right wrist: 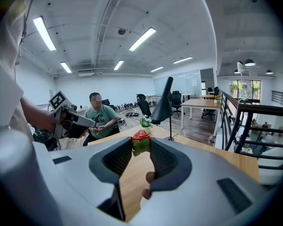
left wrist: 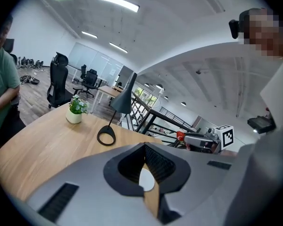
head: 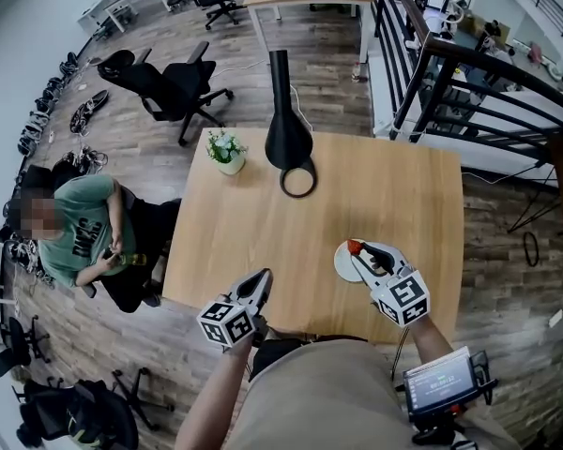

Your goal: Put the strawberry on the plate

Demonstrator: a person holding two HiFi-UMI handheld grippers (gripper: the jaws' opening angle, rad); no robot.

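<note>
A strawberry [head: 355,247] is pinched at the very tips of the right hand-held gripper [head: 360,253], at the lower right of the head view. That gripper's own view shows the red flesh up and the green cap down. The jaws stand part-way closed, stopped by the fruit. The berry hangs over the far part of the white plate [head: 341,264], which lies near the front edge of the desk [head: 263,214]. Whether it touches the plate cannot be told.

The tip-only hold looks chosen to spare the soft fruit and to let it fall free once the jaws part, and the gripper's shallow downward slant suits a gentle set-down.

The left hand-held gripper [head: 264,277], at lower centre, has its jaws together with nothing between them. It is held well apart from the plate — apparently parked out of the way.

A black lamp [head: 286,139] and a small potted plant [head: 227,151] stand on the desk's far side, clear of the work. A seated person [head: 84,228] in a green shirt is at the frame's left, off the desk.
</note>
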